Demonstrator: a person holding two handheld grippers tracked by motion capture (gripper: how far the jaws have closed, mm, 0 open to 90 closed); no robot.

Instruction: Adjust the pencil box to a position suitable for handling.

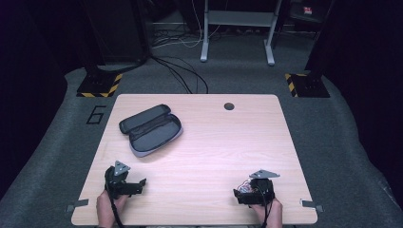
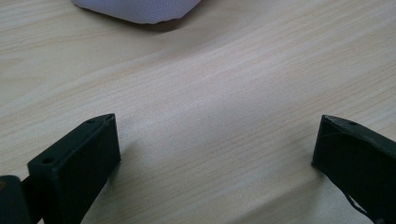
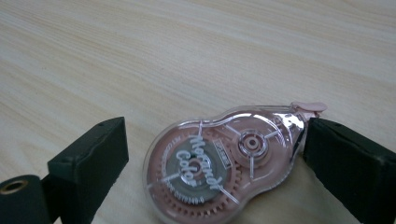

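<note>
A clear pink correction tape dispenser lies flat on the wooden table between the jaws of my right gripper. The jaws stand open; the right one is at the dispenser's pink tip and a gap remains on the left. In the high view my right gripper sits at the front right. My left gripper rests at the front left, open over bare wood. An open dark pencil case with a grey shell lies at the back left; its grey edge lies ahead of the left jaws.
A dark round hole marks the table's far edge. Metal brackets stick out at the front corners. Beyond the table are floor cables, yellow-striped stand bases and a white frame.
</note>
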